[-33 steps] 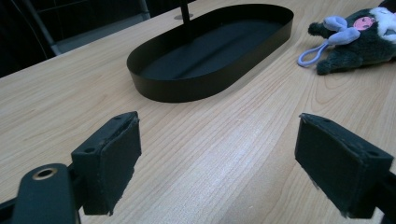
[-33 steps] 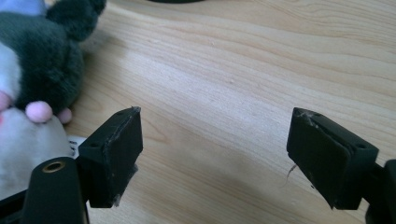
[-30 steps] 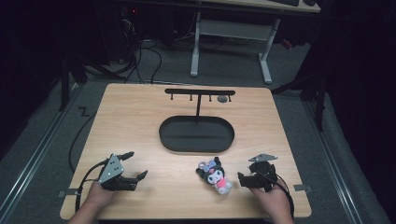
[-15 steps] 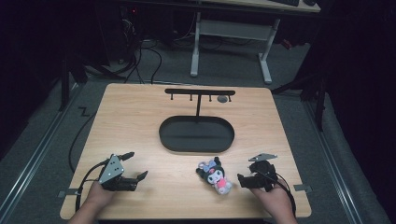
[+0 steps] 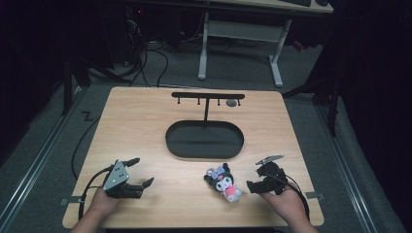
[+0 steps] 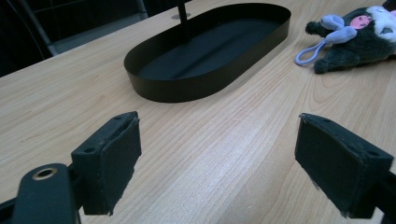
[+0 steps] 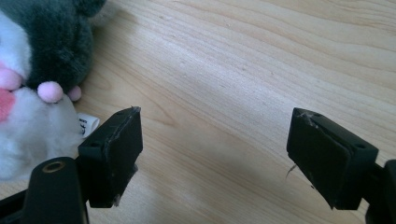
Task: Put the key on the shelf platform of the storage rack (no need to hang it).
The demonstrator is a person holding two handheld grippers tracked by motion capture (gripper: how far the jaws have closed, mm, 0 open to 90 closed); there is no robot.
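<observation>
A: Two grippers sit at the near edge of the table [image 5: 145, 126], one in each of your hands. Your left gripper [image 5: 138, 172] is at about seven o'clock on the tabletop, jaws spread wide with bare wood between them. Your right gripper [image 5: 253, 178] is at about five o'clock, jaws also spread and nothing between the pads.

B: And the plush toy [image 5: 223, 182]?

A: It lies on the wood just beside your right gripper, on that gripper's nine o'clock side, apart from the jaws. In the right gripper view the plush toy [image 7: 32, 79] shows past the left jaw: dark grey fur, white belly, small pink bits and a white label near the pad. I can't tell whether that pad touches the label.

B: From the left gripper?

A: In the left gripper view the plush toy [image 6: 359, 39] is at about two o'clock, well beyond your jaws, with a lilac loop [image 6: 310, 53] lying on the table toward the tray.

B: Farther out?

A: The black oval tray [image 5: 204, 150] sits mid-table at twelve o'clock. Behind it a thin post rises to a black rack [image 5: 208, 96] with short pegs.
</observation>
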